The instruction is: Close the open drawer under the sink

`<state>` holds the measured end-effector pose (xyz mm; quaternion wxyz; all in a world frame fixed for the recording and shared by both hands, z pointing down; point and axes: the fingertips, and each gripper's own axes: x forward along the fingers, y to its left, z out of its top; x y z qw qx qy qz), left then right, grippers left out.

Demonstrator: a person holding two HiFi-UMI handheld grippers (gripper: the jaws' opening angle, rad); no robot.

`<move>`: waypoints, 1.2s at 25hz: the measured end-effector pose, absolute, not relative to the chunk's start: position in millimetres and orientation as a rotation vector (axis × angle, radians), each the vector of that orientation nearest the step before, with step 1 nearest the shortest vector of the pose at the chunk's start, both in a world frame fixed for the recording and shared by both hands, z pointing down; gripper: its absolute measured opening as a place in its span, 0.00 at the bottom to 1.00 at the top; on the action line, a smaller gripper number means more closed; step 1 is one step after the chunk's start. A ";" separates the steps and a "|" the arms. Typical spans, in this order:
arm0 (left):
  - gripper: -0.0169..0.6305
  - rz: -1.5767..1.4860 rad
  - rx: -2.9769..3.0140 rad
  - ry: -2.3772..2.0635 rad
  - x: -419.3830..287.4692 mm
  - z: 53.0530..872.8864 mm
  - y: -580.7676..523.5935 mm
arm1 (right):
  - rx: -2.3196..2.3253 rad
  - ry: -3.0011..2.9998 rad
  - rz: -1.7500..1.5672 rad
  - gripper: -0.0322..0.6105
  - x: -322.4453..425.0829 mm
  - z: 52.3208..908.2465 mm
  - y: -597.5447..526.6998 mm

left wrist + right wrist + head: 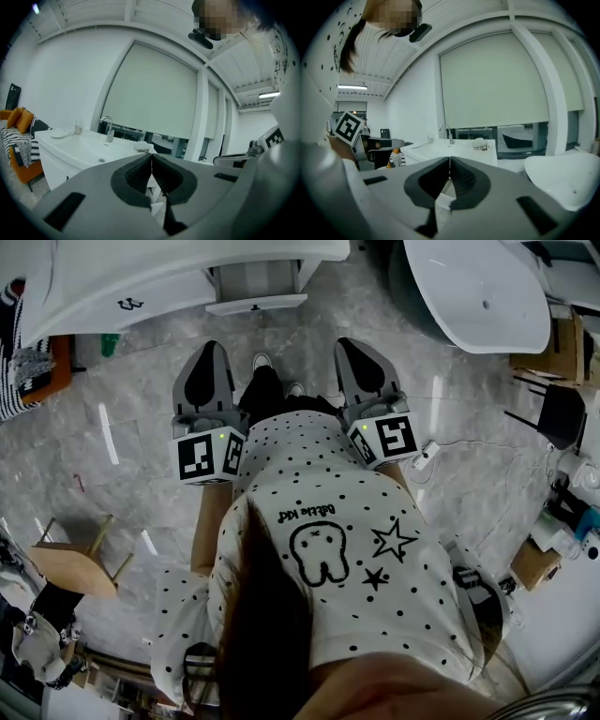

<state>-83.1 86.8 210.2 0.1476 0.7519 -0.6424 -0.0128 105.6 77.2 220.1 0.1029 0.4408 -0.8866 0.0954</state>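
Left gripper (209, 352) jaws pressed together, nothing between. Right gripper (360, 349) likewise closed, empty. Both held side by side ahead of person, pointing toward drawer (255, 303). Drawer juts open beneath white sink (112, 282), apart from both grippers across grey floor (141, 418)

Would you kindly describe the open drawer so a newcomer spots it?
Find the white sink cabinet at the head view's top. The drawer juts from its right part toward the shoes; it alone stands out from the cabinet's face.

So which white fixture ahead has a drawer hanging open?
The sink vanity at upper left: its drawer juts out. The round basin at right has none.
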 end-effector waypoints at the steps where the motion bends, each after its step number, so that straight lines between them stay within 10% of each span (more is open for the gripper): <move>1: 0.04 -0.036 2.170 -1.841 -89.1 209.4 79.8 | 1.309 -2.613 0.281 0.07 99.6 218.6 70.7; 30: 0.04 -0.042 2.099 -1.881 -100.4 211.9 3.3 | 1.270 -2.622 0.297 0.07 94.6 220.3 -23.0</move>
